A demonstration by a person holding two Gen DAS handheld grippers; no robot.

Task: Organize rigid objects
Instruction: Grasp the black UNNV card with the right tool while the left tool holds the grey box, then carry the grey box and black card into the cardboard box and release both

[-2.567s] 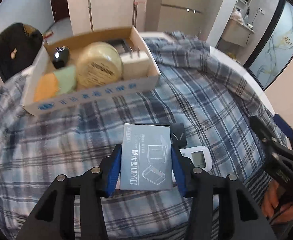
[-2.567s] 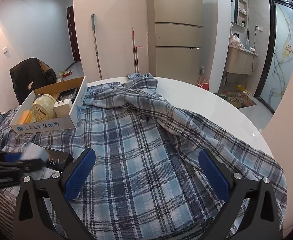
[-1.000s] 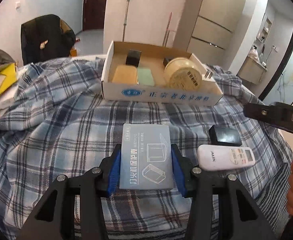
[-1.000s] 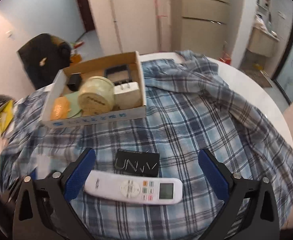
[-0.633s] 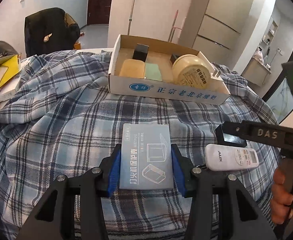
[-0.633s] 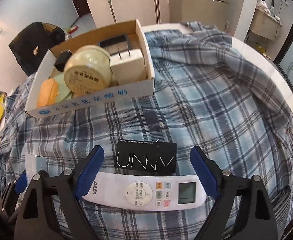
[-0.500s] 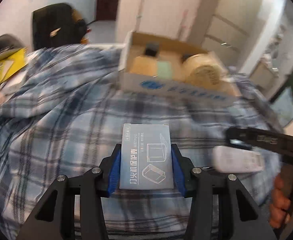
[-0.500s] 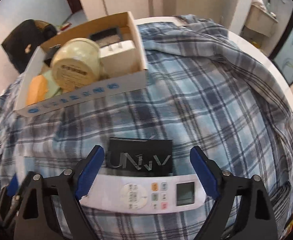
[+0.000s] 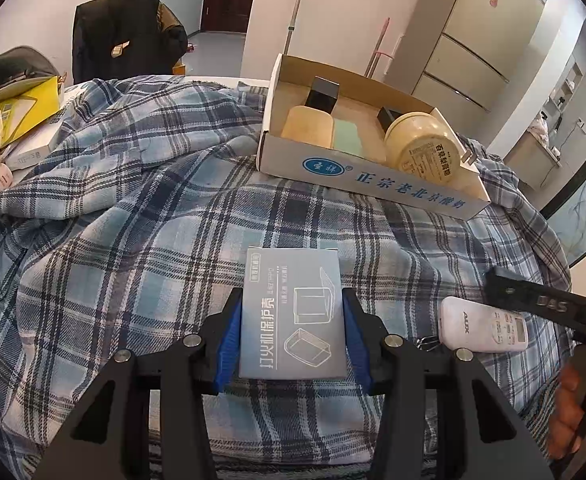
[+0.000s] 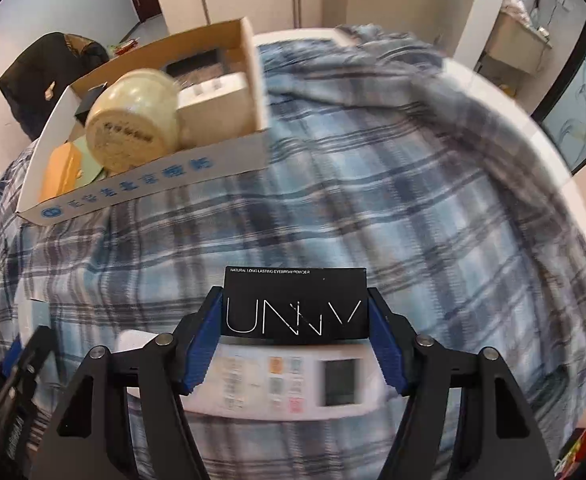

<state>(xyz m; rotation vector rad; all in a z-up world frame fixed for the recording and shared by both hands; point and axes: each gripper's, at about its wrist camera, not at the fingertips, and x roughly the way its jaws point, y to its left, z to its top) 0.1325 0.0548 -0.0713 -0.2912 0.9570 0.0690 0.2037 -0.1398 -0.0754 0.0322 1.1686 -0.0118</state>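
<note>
The left gripper [image 9: 293, 322] was clamped on a grey carton [image 9: 293, 314] printed with line drawings of a clear case, its blue pads pressed against the carton's two long edges, and the carton was held above the plaid cloth [image 9: 133, 220]. The right gripper [image 10: 295, 326] had just been closing, and a black eyebrow-powder box [image 10: 295, 304] lay between its pads, which were seen against the box's two short ends; whether real pressure was yet applied could not be told through the blur. The box was found on the cloth, touching the far edge of a white remote control [image 10: 281, 384], near the open cardboard tray [image 10: 153, 188].

In the tray a cream jar [image 10: 133, 136], a white plug adapter [image 10: 217, 108] and an orange block [image 10: 59, 172] were already lodged.

Both cartons were judged light, stiff and thin-walled, with smooth printed faces that could slide under a loose hold. A hold across opposite edges was judged right, with only moderate squeeze, since a hollow carton could be dented. The soft cloth was expected to yield beneath the black box, and the remote just beside it could be nudged when the box was lifted.
</note>
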